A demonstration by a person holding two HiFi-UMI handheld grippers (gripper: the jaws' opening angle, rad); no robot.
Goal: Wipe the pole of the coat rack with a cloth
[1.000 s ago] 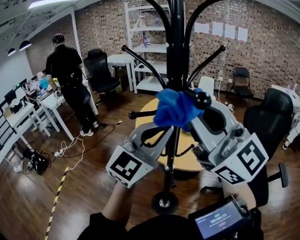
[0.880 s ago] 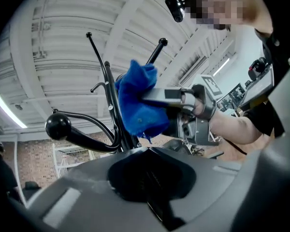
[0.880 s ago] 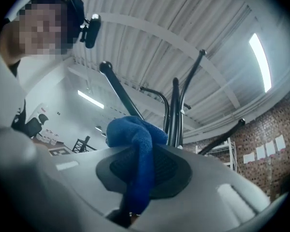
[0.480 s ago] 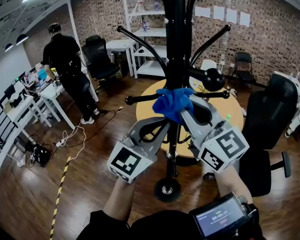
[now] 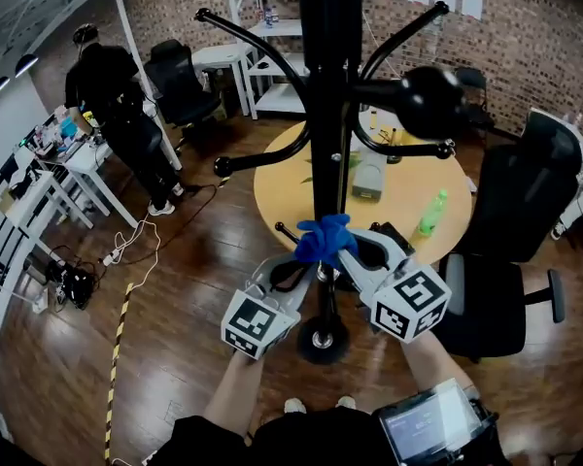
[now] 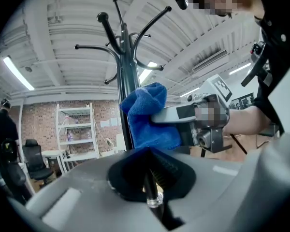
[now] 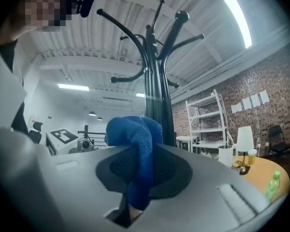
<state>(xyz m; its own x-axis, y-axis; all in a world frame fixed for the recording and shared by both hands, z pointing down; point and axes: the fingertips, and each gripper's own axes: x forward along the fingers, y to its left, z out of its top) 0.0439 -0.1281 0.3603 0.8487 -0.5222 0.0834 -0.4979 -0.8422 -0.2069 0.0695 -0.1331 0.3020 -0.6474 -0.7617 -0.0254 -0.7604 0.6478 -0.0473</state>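
Low on the smooth black round pole of the coat rack, right tool clamps a fluffy blue cloth bunched against the pole; left tool is closed around the thinner pole section just beneath. Round tan wood desk behind, glossy dark plank floor, brick wall.

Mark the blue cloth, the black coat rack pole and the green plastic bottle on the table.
blue cloth (image 5: 323, 239), head view, bunched middle
black coat rack pole (image 5: 327, 115), head view, thick upper shaft
green plastic bottle (image 5: 428, 217), head view, body
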